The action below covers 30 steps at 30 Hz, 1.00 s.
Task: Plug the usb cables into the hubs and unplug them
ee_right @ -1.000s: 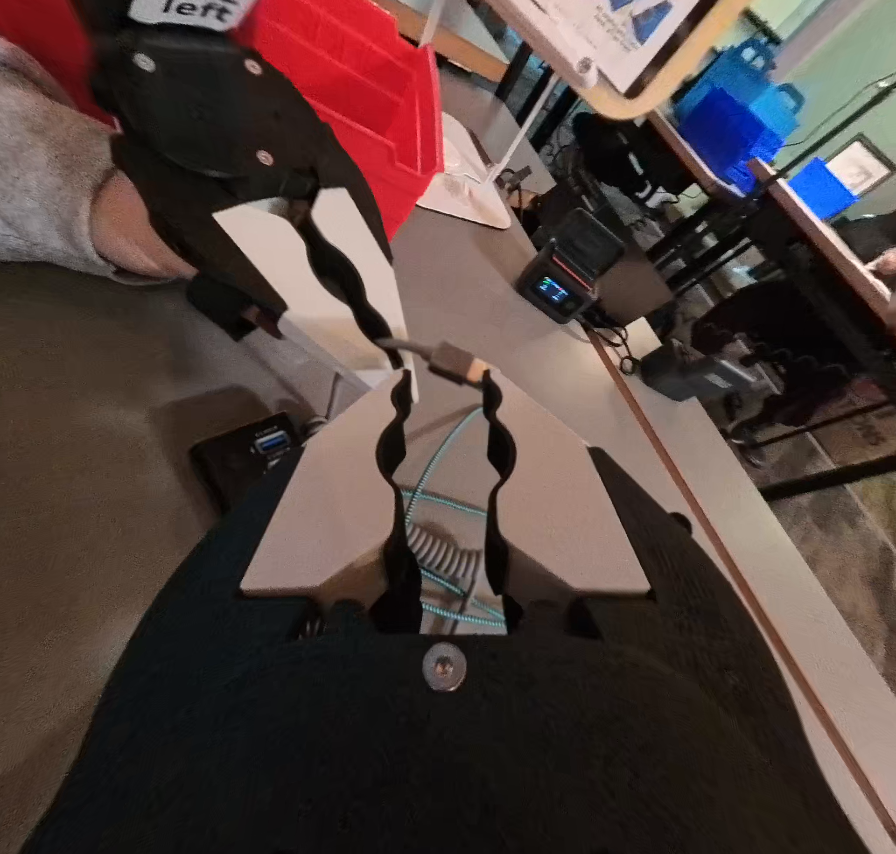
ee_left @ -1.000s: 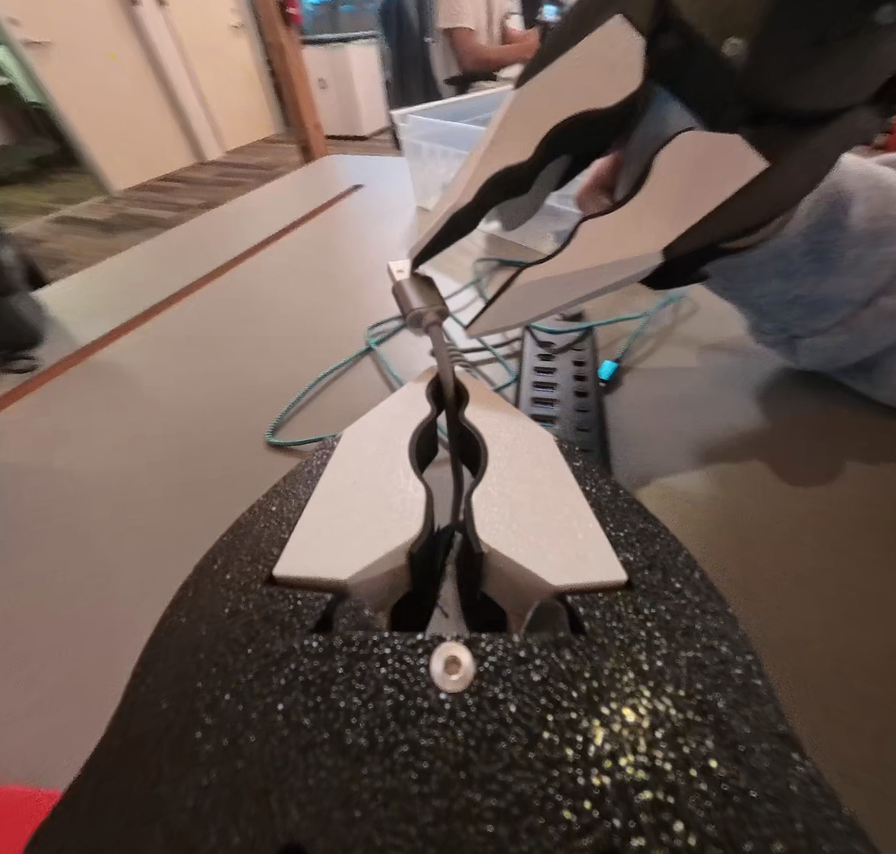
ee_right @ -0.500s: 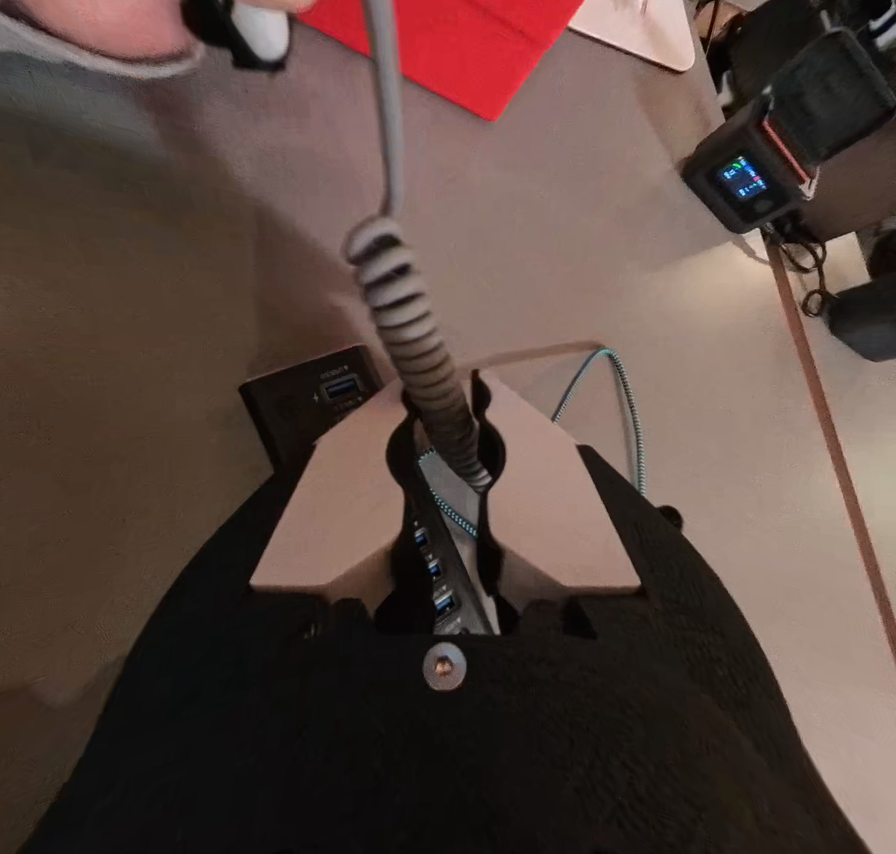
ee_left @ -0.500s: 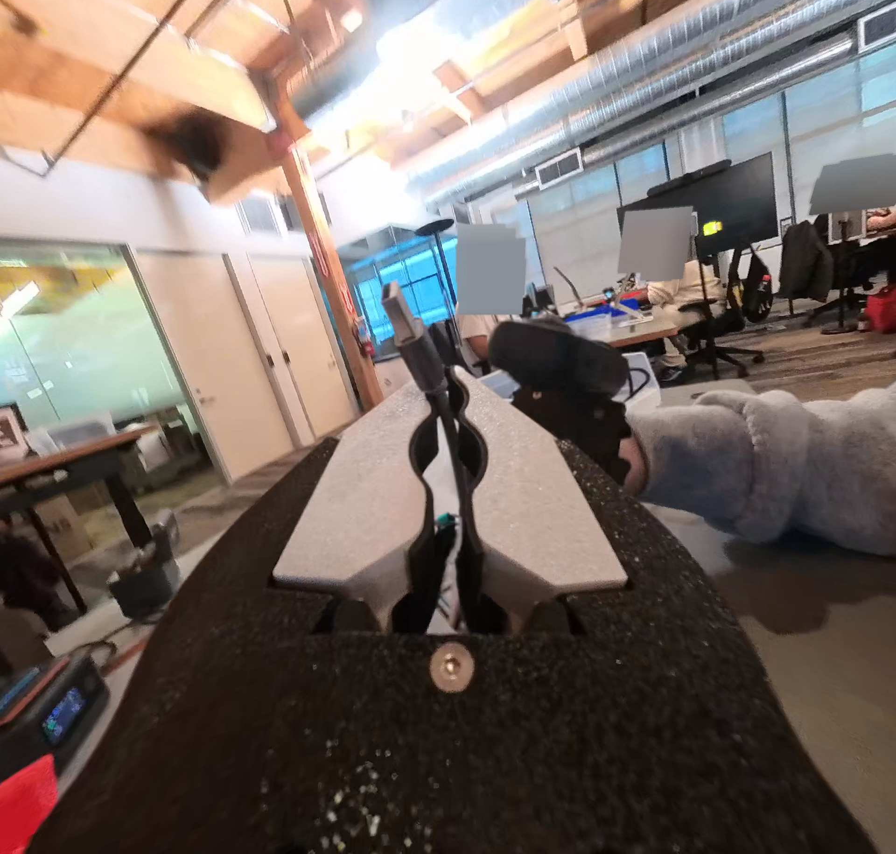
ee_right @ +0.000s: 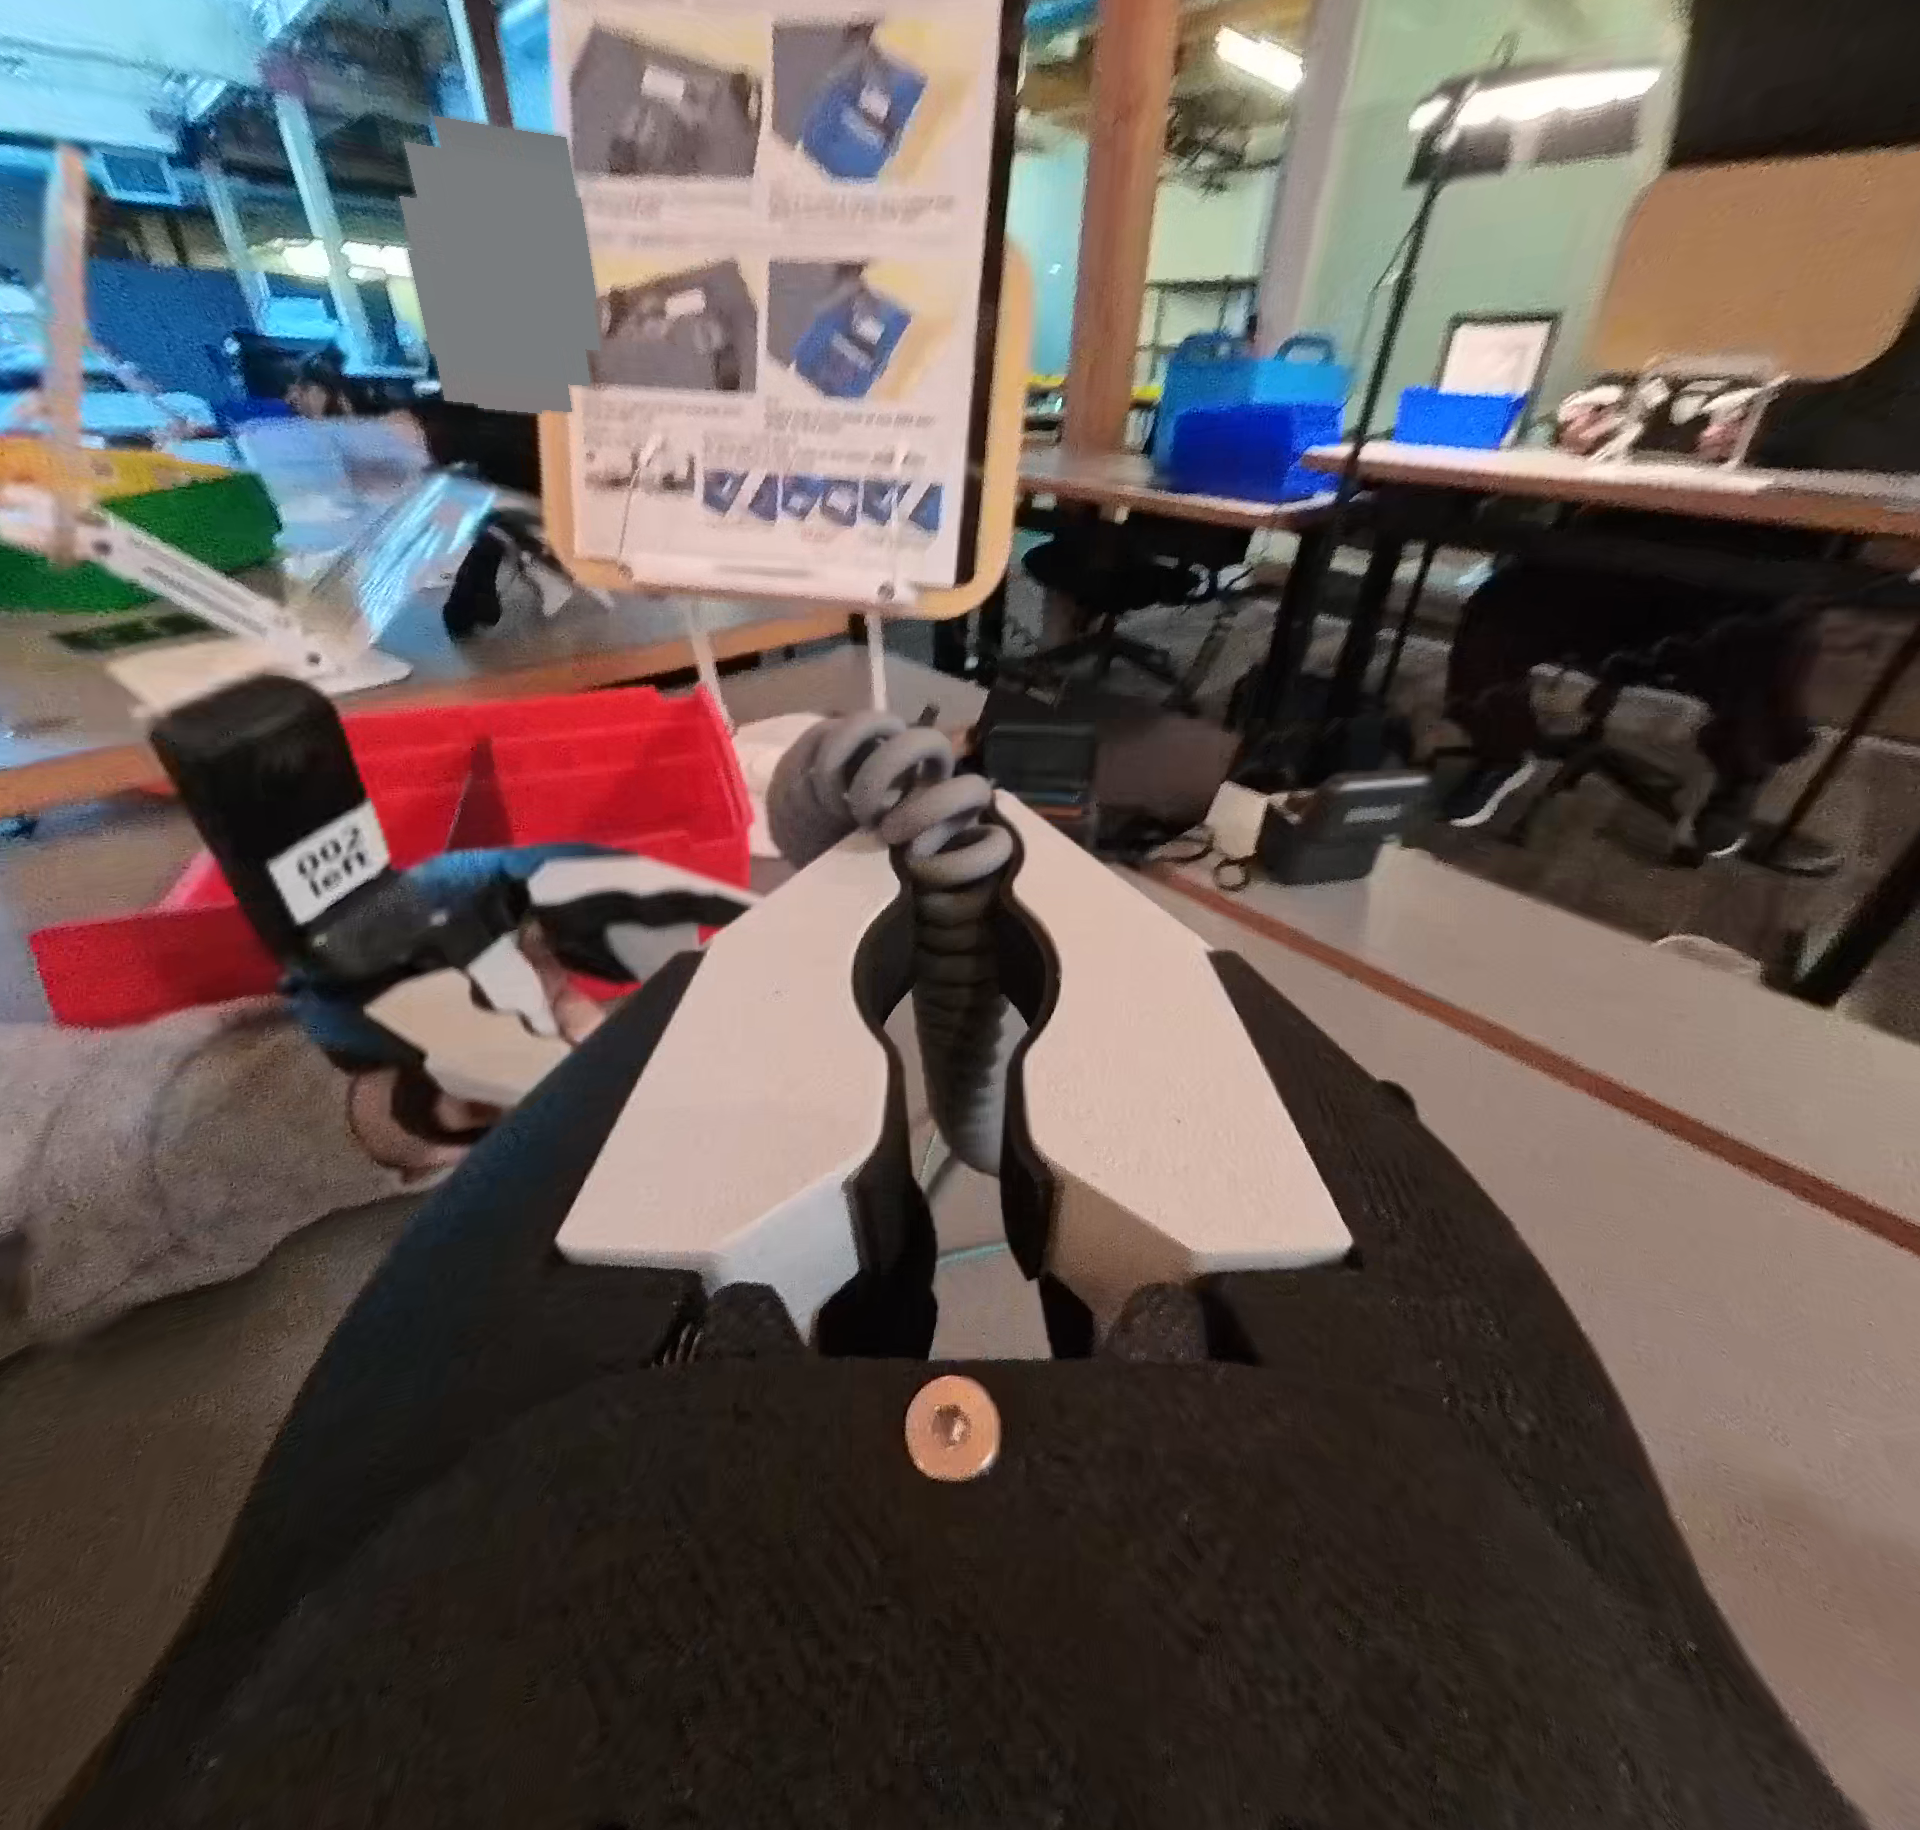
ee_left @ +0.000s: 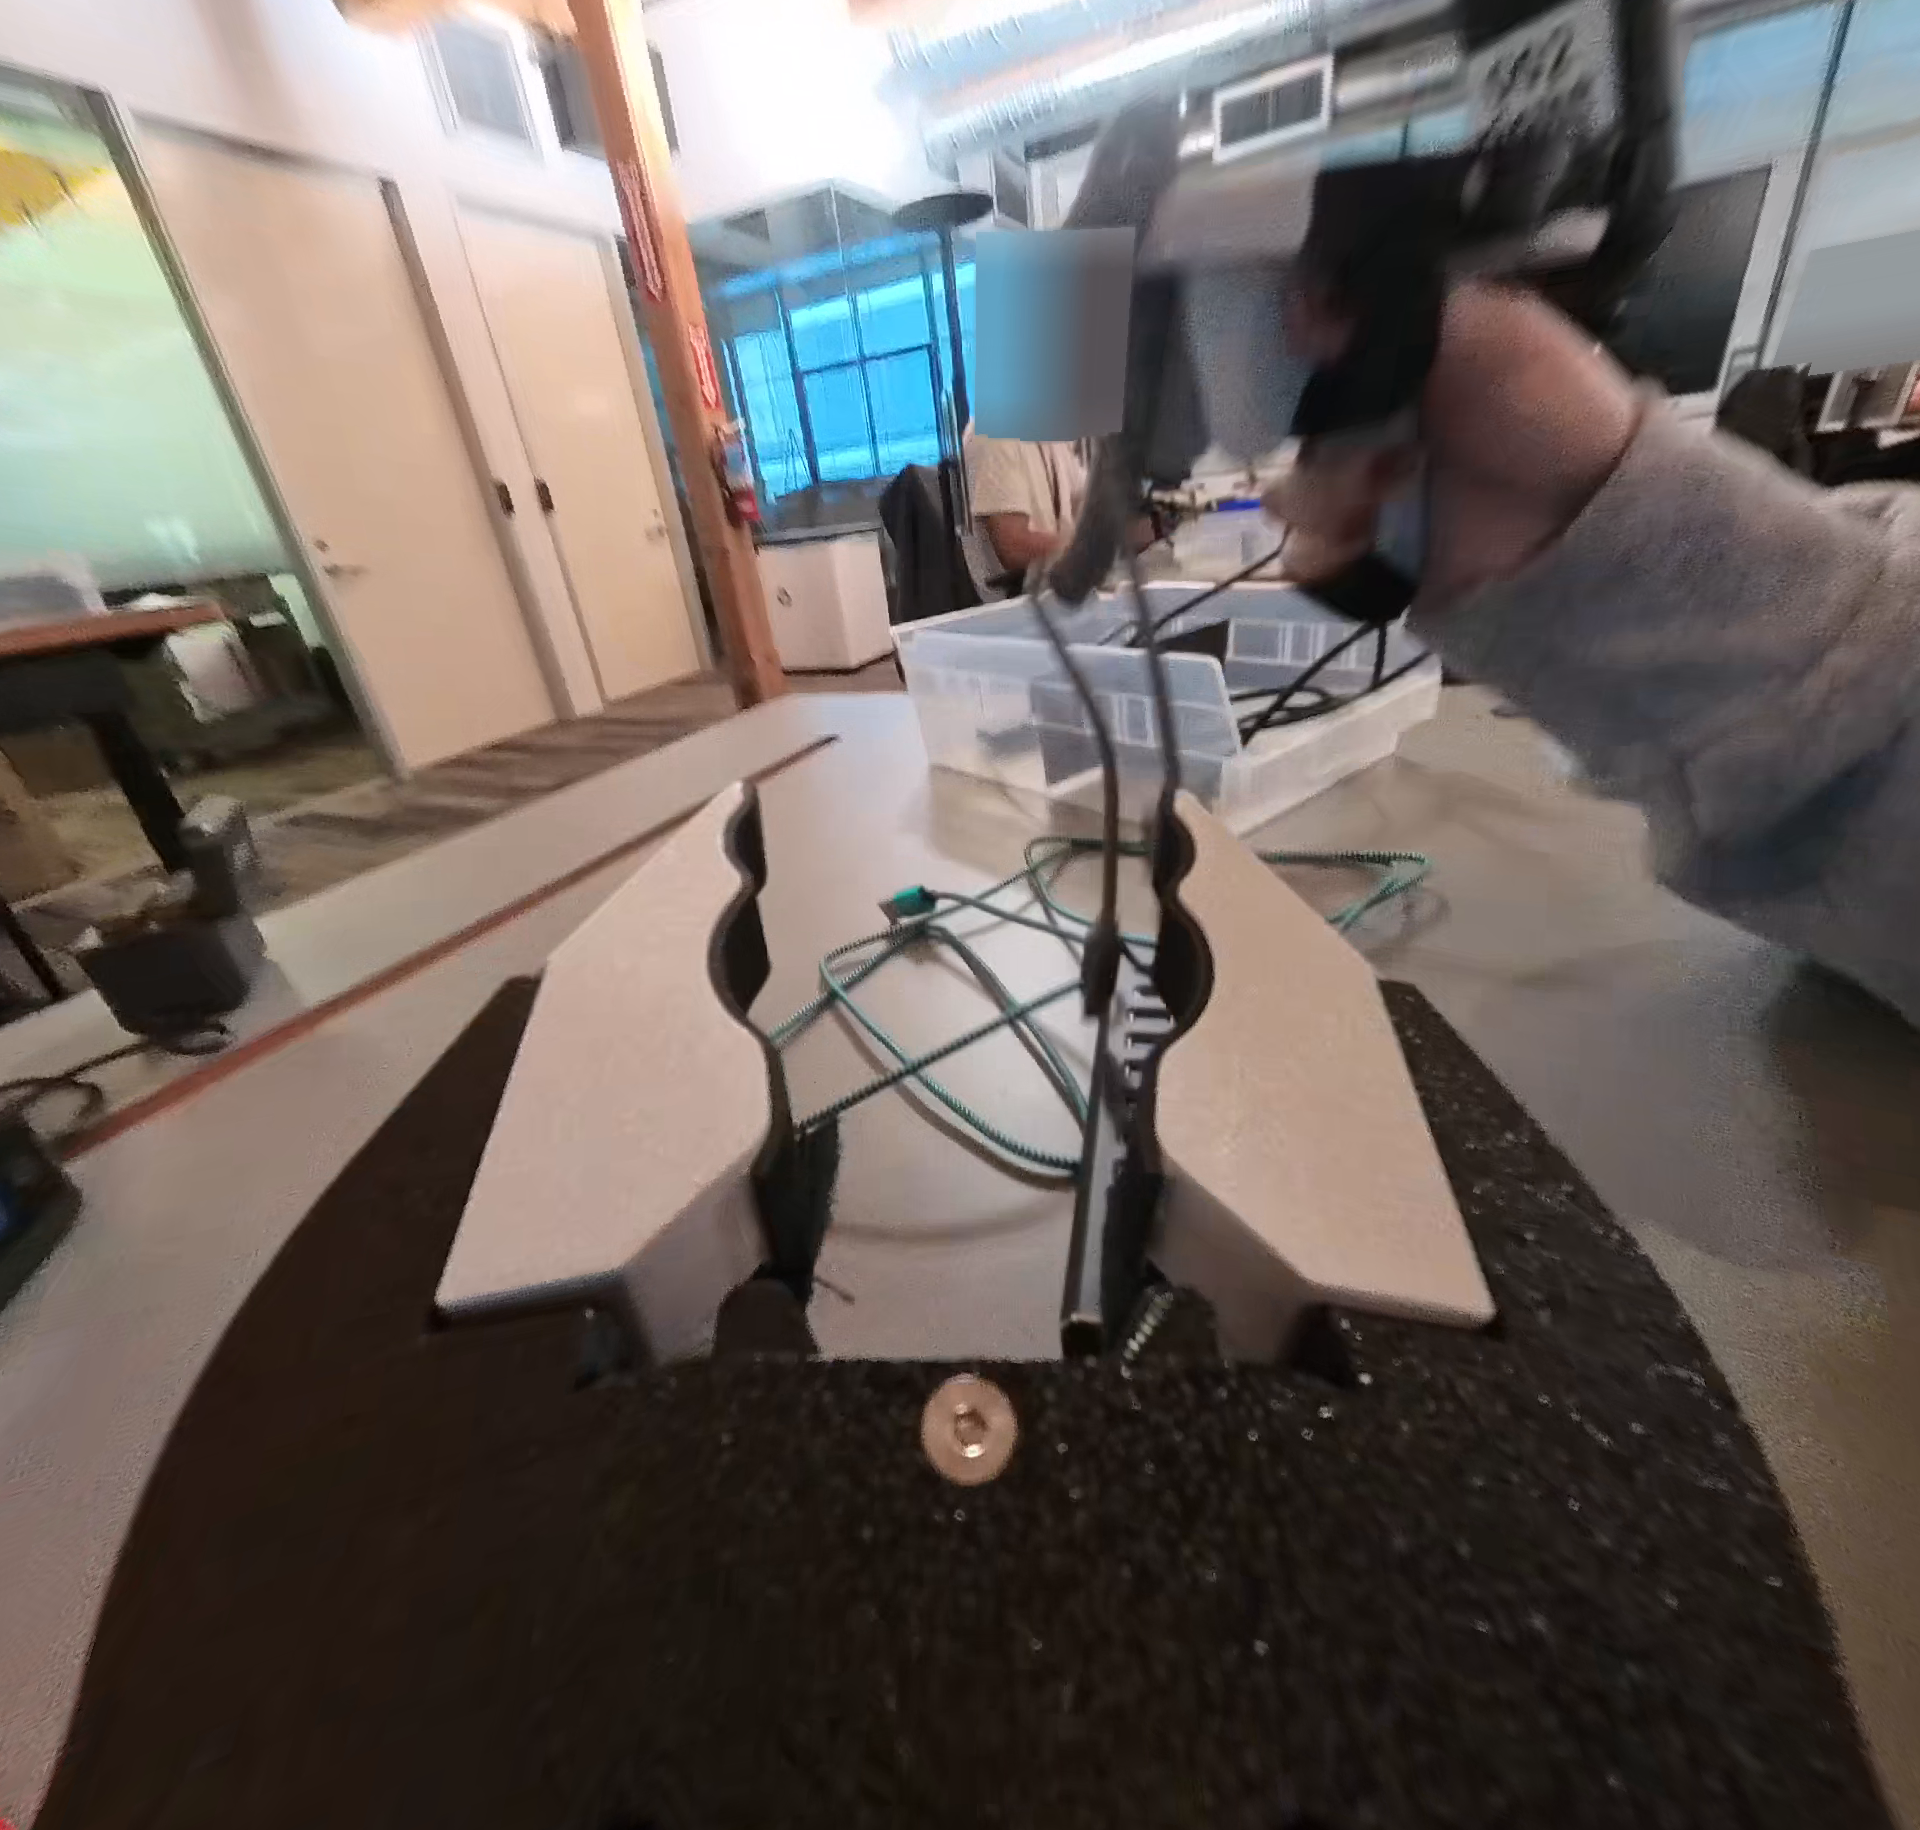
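Half a second ago the left tool [ee_left: 956, 835] was pinching the grey cable; now it is gaping wide and empty, while the right tool [ee_right: 951, 845] is clamping the one coiled grey cable [ee_right: 945, 907]. That cable is running lengthwise between its fingers, hanging toward the hub [ee_left: 1117, 1105] on the bench [ee_left: 1558, 1105], beside two teal braided cables [ee_left: 935, 1011].

Right gripper [ee_left: 1475, 253]: motion-blurred, top cropped.
Hub [ee_left: 1127, 1074]: mostly behind left finger.
Coiled cable [ee_right: 940, 845]: lower end hidden.

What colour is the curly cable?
Grey; the curly cable shows best in the right wrist view.
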Available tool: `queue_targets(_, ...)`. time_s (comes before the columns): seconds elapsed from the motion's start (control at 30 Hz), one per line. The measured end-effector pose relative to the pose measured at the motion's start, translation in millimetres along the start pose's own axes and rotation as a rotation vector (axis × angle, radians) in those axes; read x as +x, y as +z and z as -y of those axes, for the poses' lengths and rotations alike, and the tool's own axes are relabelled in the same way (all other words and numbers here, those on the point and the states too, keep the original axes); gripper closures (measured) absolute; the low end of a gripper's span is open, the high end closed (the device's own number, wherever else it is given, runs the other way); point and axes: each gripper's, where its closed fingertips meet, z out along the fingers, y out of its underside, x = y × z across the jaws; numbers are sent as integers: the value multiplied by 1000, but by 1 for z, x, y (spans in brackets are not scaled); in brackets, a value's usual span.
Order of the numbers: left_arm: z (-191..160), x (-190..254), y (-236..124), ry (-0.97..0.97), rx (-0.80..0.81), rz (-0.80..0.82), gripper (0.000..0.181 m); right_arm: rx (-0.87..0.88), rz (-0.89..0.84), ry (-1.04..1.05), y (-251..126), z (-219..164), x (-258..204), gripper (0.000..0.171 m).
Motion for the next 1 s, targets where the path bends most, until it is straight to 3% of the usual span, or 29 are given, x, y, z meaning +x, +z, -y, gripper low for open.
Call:
queue_targets(0.17,-14,6,6,-24,-56,-45,110,66,-82,-61,-44,59,19,165)
queue_targets(0.33,-23,4,7,-36,-100,-40,115,0,-312,-243,-92,96,61,165)
queue_targets(0.53,-28,2,7,-80,-118,-48,122,-128,-510,-309,-146,103,116,165)
queue_targets(0.63,-22,2,5,-73,-84,-53,137,-268,-654,-356,-171,79,155,165)
queue_targets(0.77,-21,-3,3,-58,-84,-26,137,-581,-832,-442,-203,23,200,165)
queue_targets(0.87,-26,-4,5,-85,-104,-31,136,-855,-741,-390,-209,-40,204,165)
queue_targets(0.93,-28,-3,5,-91,-114,-34,135,-1051,-586,-255,-212,-90,191,165)
queue_targets(1.0,-28,-3,5,-92,-117,-38,136,-1189,-534,-169,-219,-121,187,164)
